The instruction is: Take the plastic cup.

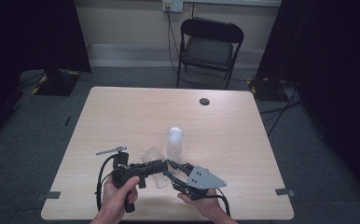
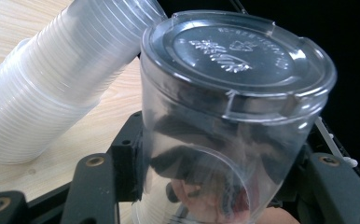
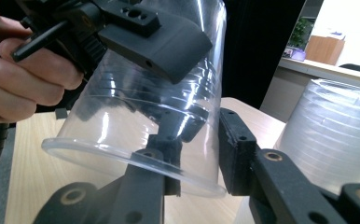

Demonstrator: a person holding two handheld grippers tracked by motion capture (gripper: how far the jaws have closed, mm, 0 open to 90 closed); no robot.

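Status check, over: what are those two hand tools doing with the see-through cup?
Left tool clamped on clear cup. Right tool at its rim, one jaw inside. Cup stack stands close behind.

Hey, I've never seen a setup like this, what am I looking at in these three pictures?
A person sits at a wooden table with a hand-held claw in each hand. One picture looks down from above; the other two come from cameras riding on each claw. The left claw is shut on a clear plastic cup, gripping its sides. The right claw has one jaw inside the cup's open rim and one outside. A stack of clear cups stands upside down on the table. A folding chair stands beyond.
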